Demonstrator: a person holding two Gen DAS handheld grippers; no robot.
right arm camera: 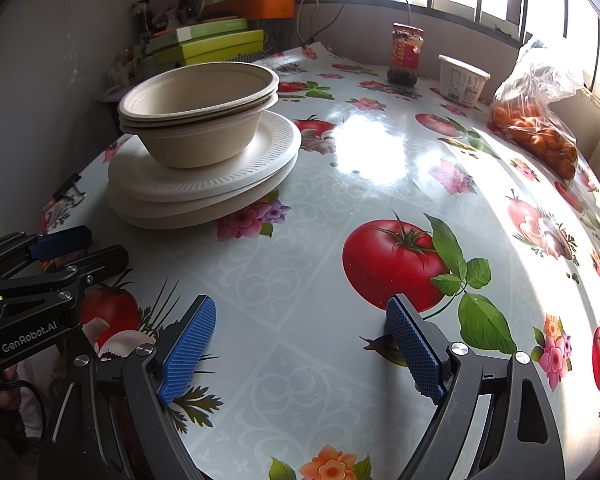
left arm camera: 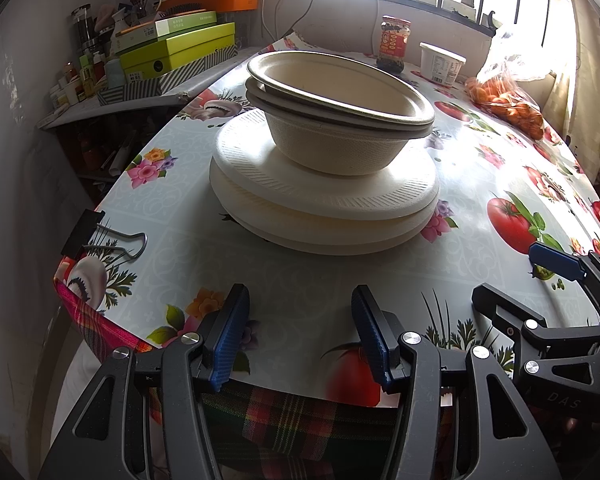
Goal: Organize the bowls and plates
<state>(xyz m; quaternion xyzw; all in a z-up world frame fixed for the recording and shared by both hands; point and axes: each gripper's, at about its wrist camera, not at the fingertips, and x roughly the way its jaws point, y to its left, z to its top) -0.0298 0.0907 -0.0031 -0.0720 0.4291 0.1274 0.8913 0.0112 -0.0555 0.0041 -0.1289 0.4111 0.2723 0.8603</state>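
Three nested beige paper bowls (left arm camera: 340, 108) (right arm camera: 200, 120) sit on a stack of white paper plates (left arm camera: 324, 208) (right arm camera: 204, 184) on the printed tablecloth. My left gripper (left arm camera: 300, 312) is open and empty, near the table's front edge just short of the plates. My right gripper (right arm camera: 300, 328) is open too, with nothing between its blue pads, over bare cloth to the right of the stack. Each gripper also shows at the edge of the other's view: the right gripper (left arm camera: 512, 280) and the left gripper (right arm camera: 88, 246).
A sauce jar (right arm camera: 406, 54), a white tub (right arm camera: 462, 80) and a bag of oranges (right arm camera: 540, 128) stand at the table's far right. Green boxes (left arm camera: 180, 52) and clutter fill a shelf at the left. A binder clip (left arm camera: 100, 240) holds the cloth at the left edge.
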